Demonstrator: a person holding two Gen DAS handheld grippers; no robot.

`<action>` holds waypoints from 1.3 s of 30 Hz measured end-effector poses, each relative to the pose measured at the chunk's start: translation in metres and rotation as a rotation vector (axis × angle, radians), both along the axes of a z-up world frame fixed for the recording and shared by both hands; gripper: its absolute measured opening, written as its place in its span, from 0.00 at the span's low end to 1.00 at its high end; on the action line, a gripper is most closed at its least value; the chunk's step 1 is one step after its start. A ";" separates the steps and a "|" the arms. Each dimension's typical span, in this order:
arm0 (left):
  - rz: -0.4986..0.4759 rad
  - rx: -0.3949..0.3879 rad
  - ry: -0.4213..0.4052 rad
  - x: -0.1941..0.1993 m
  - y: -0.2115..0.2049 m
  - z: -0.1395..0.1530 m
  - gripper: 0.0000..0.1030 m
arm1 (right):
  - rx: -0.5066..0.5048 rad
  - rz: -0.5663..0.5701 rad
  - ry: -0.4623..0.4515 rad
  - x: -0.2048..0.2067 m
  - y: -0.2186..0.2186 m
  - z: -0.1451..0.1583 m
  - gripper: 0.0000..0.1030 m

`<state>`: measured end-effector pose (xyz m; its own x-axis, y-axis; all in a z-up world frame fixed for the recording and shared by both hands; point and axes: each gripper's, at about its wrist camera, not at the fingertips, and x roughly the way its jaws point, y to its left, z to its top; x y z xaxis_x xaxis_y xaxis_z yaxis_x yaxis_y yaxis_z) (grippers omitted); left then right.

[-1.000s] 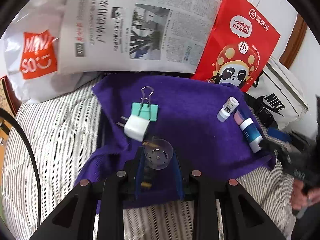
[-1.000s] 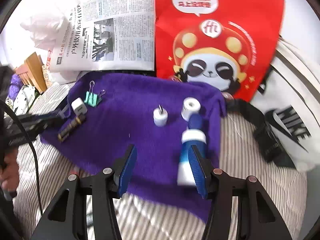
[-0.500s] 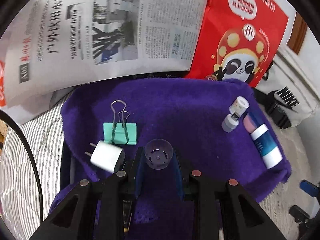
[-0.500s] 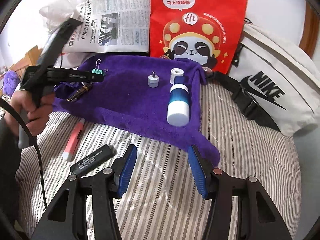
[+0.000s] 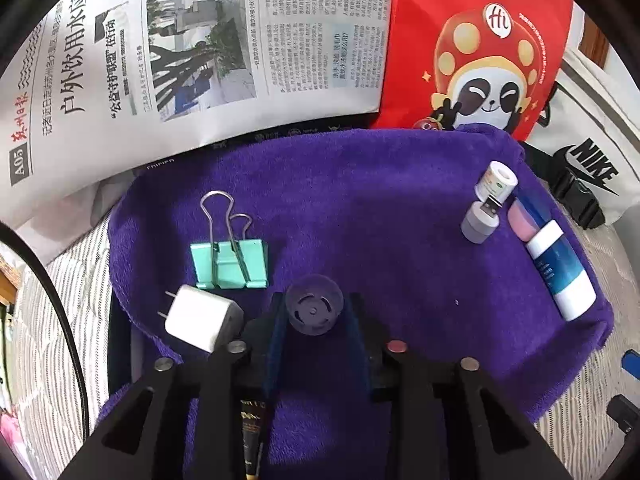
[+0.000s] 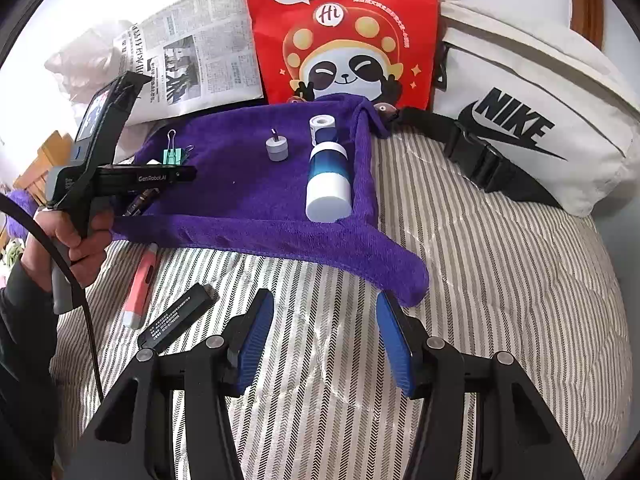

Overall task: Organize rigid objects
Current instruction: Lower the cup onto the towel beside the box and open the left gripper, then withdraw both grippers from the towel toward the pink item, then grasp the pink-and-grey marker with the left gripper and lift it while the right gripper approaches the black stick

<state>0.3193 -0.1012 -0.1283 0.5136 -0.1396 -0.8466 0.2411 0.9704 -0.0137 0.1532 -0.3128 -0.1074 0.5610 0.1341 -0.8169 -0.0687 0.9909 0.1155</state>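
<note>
Your purple towel [image 5: 360,200] filled the middle of the left wrist frame, on the striped bedding [image 6: 500,300]. At its right edge lay the blue-and-white tube [image 5: 560,276]; at centre left, the mint binder clip [image 5: 228,262] and white charger plug [image 5: 200,322]. Your left gripper [image 5: 316,316], low centre, was opening, with the small clear cap [image 5: 314,310] between its jaws. Your right gripper [image 6: 324,344] stood partly open, empty, over the bedding at bottom centre.

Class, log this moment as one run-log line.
left gripper: jaws opening around clear round cap | right gripper: open, empty, over striped bedding
</note>
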 end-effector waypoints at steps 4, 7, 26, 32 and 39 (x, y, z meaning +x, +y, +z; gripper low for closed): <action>-0.028 0.005 0.017 -0.007 -0.008 -0.001 0.46 | -0.002 0.013 -0.002 -0.005 0.005 0.002 0.52; -0.029 0.024 0.019 -0.015 -0.014 0.000 0.46 | -0.005 0.024 -0.008 -0.012 0.008 0.006 0.52; 0.027 -0.047 -0.008 -0.127 0.004 0.032 0.46 | 0.035 -0.004 -0.033 -0.059 -0.001 0.013 0.52; 0.059 -0.010 0.064 -0.135 -0.005 -0.001 0.46 | 0.047 0.007 -0.043 -0.075 0.000 0.018 0.52; 0.082 0.033 0.050 -0.145 0.003 -0.005 0.48 | 0.025 0.037 -0.041 -0.093 -0.001 0.014 0.52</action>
